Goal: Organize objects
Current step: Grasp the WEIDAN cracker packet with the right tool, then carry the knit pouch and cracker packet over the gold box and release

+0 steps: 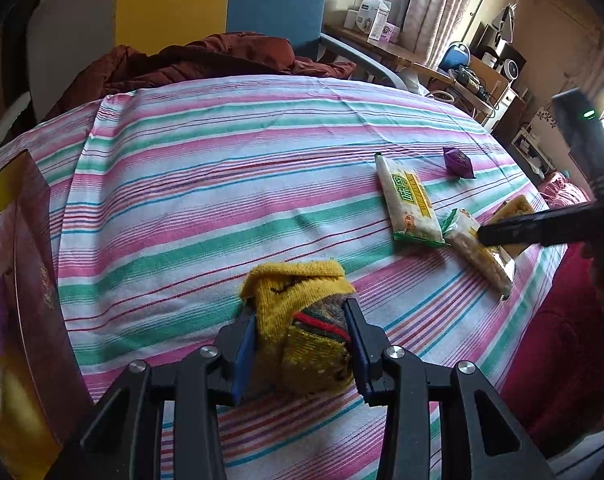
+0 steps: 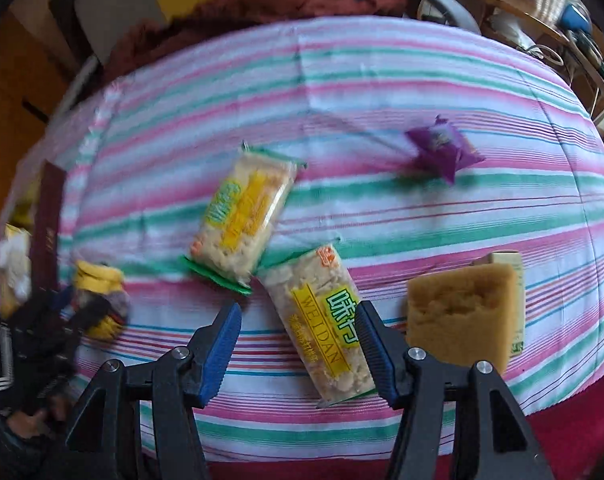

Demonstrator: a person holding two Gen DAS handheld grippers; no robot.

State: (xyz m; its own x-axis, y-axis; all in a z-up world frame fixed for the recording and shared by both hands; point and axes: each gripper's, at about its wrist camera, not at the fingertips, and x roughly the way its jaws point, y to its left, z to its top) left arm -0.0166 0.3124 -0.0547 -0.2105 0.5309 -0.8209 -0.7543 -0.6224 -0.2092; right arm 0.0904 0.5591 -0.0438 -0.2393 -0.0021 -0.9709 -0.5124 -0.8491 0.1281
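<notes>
My left gripper [image 1: 300, 312] is shut on a rolled yellow knitted sock [image 1: 302, 332] with red and green bands, low over the striped cloth [image 1: 222, 160]. In the right wrist view the same sock [image 2: 98, 300] shows blurred at the far left. My right gripper [image 2: 298, 308] points down over a clear snack packet [image 2: 321, 320] with a yellow and green label. The jaws stand open astride it: the right pad is at its edge, the left pad is well clear. In the left wrist view one black finger [image 1: 541, 228] of the right gripper reaches over that packet [image 1: 477, 252].
A second snack packet [image 2: 242, 220] lies just beyond the first, and a purple packet [image 2: 441, 148] sits further back. A tan sponge [image 2: 461, 308] leans on a small box [image 2: 513, 264] at the right. A dark red box [image 1: 34, 260] stands at the left edge. A brown quilt [image 1: 206, 60] lies behind.
</notes>
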